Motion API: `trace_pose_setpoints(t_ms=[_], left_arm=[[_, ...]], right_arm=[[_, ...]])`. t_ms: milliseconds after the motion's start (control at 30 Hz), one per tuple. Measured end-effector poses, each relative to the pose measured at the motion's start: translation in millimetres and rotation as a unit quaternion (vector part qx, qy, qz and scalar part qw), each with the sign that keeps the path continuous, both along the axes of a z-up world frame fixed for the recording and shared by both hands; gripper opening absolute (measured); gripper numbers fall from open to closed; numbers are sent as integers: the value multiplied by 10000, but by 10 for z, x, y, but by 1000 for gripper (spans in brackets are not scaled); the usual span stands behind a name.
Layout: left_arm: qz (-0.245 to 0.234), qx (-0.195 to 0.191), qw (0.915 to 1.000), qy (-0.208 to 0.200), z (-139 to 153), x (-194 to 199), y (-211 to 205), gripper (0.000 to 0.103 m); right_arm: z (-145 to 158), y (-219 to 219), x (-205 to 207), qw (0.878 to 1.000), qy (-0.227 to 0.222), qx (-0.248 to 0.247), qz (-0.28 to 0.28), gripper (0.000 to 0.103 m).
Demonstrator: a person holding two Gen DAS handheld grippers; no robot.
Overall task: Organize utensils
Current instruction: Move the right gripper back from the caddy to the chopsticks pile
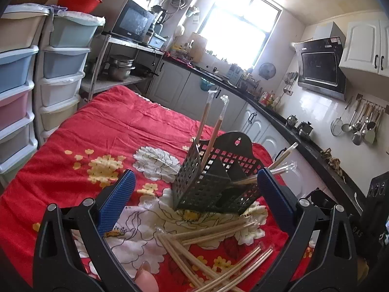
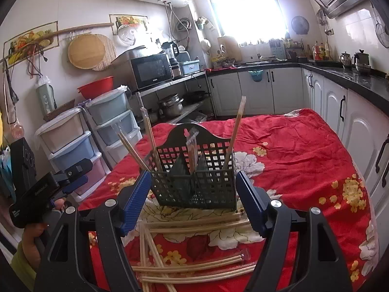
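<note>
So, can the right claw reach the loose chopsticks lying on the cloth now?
Probably yes. The right claw is open and empty, and the loose chopsticks lie uncovered just below it, in front of the basket.

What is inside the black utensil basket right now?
Several wrapped chopstick pairs stand in the black basket, spread across its compartments. Their lower ends are hidden behind the mesh walls.

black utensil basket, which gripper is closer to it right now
Right, by a little, as far as the pictures show. The right gripper is open just in front of the black basket, fingers flanking it. The left gripper is open too, off to its side.
</note>
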State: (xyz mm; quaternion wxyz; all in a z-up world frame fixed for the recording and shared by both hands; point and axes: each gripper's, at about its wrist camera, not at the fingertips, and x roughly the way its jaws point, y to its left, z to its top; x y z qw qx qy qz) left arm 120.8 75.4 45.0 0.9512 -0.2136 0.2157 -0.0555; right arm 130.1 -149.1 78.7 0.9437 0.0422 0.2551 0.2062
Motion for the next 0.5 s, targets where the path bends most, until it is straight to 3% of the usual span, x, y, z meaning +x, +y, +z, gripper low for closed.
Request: trace_pose_setpoints(t_ms=[500], left_arm=[[52, -118, 9987, 487, -321, -8, 87, 92]], right_arm=[[-202, -82, -4, 9995, 288, -87, -64, 70]])
